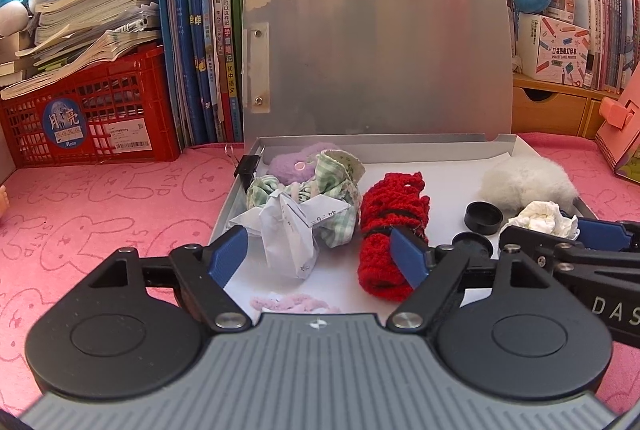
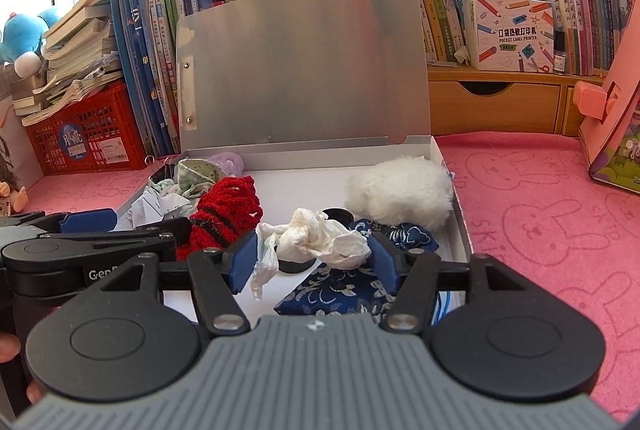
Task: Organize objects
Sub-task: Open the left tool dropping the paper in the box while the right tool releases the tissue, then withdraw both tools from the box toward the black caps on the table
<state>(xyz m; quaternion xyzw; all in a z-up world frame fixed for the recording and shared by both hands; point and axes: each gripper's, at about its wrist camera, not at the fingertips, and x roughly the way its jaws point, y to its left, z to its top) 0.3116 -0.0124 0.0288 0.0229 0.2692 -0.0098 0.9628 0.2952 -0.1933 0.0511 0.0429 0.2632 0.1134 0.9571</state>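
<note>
An open grey box [image 1: 440,139] lies on the pink mat with its lid [image 1: 376,50] standing upright. My left gripper [image 1: 318,256] is open over the box's near left; crumpled paper [image 1: 288,234] sits between its pads, untouched. A red knit roll [image 1: 388,222] lies at its right pad. My right gripper [image 2: 314,264] is open around a crumpled white tissue [image 2: 320,236], which rests on a blue patterned pouch [image 2: 340,290]. A white fluffy ball [image 2: 400,194] fills the far right corner. Green checked cloth [image 1: 336,182], a purple fluffy piece [image 1: 292,158] and black caps [image 1: 483,217] also lie inside.
A red crate [image 1: 88,118] under stacked books stands at back left, with upright books behind the box. A wooden drawer unit [image 2: 492,106] and a pink stand [image 2: 608,134] are at the right. A black binder clip [image 1: 250,164] sits at the box's left wall. The pink bunny mat [image 2: 540,214] surrounds it.
</note>
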